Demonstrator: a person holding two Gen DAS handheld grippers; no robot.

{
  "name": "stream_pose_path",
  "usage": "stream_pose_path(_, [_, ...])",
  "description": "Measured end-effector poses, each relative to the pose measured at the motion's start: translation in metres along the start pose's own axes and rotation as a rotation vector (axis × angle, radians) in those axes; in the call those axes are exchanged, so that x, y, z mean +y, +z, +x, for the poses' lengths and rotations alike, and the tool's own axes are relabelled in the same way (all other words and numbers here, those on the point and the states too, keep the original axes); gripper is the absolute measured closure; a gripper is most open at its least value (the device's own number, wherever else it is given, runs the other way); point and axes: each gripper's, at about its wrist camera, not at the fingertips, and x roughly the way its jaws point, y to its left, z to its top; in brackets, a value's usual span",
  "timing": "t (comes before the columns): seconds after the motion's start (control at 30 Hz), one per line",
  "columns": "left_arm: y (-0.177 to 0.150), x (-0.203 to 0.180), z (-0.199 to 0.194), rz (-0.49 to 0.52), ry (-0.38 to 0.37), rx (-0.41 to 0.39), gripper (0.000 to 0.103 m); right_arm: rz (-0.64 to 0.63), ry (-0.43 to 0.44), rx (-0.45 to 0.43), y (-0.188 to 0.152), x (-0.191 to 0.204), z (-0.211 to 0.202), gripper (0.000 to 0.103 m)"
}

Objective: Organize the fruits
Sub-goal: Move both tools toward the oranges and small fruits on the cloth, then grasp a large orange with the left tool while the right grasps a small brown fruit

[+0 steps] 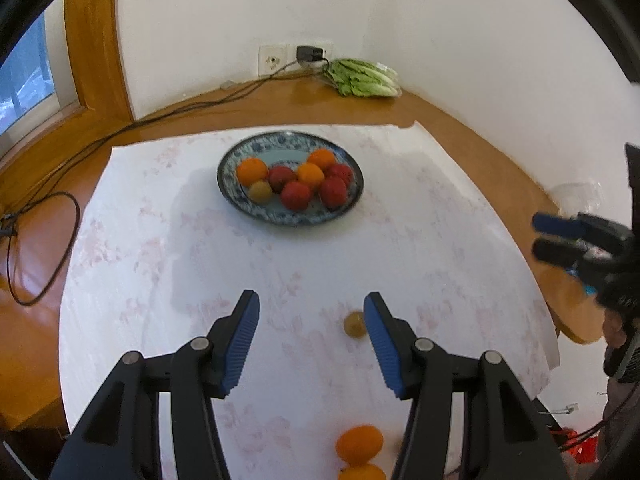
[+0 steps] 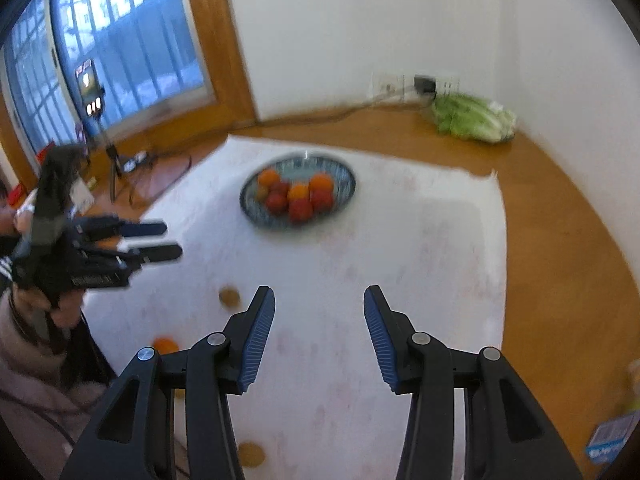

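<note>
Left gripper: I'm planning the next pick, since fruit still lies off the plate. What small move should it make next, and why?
Probably ease the left gripper forward and to the right so that its open jaws straddle the loose kiwi. The kiwi lies on the cloth just inside the gripper's right finger, while the plate already holds the other fruit.

Both my wrist cameras looking forward, down over table; sharing plate, right one facing more leftward, toward window.

Glossy glazed ceramic plate on a matt white cloth over polished, shiny wood table.
</note>
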Motion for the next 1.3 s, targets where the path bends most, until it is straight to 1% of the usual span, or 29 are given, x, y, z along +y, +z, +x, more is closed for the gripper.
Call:
stream_pose_path(0.17, [-0.018, 0.0, 0.001, -0.01, -0.023, 0.044, 0.046, -0.008, 0.04, 0.103, -0.035, 0.013, 0.018, 0.055])
stream_pose_path(0.23, [-0.026, -0.001, 0.0, -0.011, -0.027, 0.053, 0.046, -0.003, 0.053, 0.131, -0.049, 0.018, 0.021, 0.055])
stream_pose_path(0.4, [-0.037, 0.001, 0.001, -0.025, -0.039, 0.081, 0.046, 0.051, 0.086, 0.183, -0.081, 0.026, 0.015, 0.055])
stream_pose_path(0.57, [-0.047, 0.003, 0.004, -0.03, -0.057, 0.116, 0.046, 0.086, 0.105, 0.256, -0.103, 0.03, 0.017, 0.055])
stream_pose_path(0.7, [-0.056, -0.001, 0.005, -0.01, -0.078, 0.142, 0.046, 0.09, 0.121, 0.271, -0.11, 0.037, 0.019, 0.055])
stream_pose_path(0.8, [-0.06, -0.003, 0.005, -0.001, -0.083, 0.15, 0.046, 0.071, 0.144, 0.279, -0.111, 0.045, 0.023, 0.061])
stream_pose_path(0.87, [-0.062, -0.003, 0.004, 0.004, -0.099, 0.158, 0.046, 0.055, 0.158, 0.283, -0.111, 0.051, 0.026, 0.062])
stream_pose_path(0.93, [-0.065, -0.004, 0.006, 0.01, -0.124, 0.173, 0.046, 0.044, 0.159, 0.281, -0.111, 0.054, 0.028, 0.065])
stream_pose_path(1.0, [-0.066, -0.007, 0.008, 0.024, -0.127, 0.186, 0.046, 0.044, 0.154, 0.281, -0.11, 0.054, 0.032, 0.069])
stream_pose_path(1.2, [-0.072, -0.013, 0.011, 0.059, -0.134, 0.209, 0.046, 0.05, 0.14, 0.291, -0.11, 0.05, 0.033, 0.074])
stream_pose_path(1.3, [-0.074, -0.013, 0.014, 0.06, -0.135, 0.222, 0.046, 0.051, 0.139, 0.294, -0.111, 0.051, 0.034, 0.074])
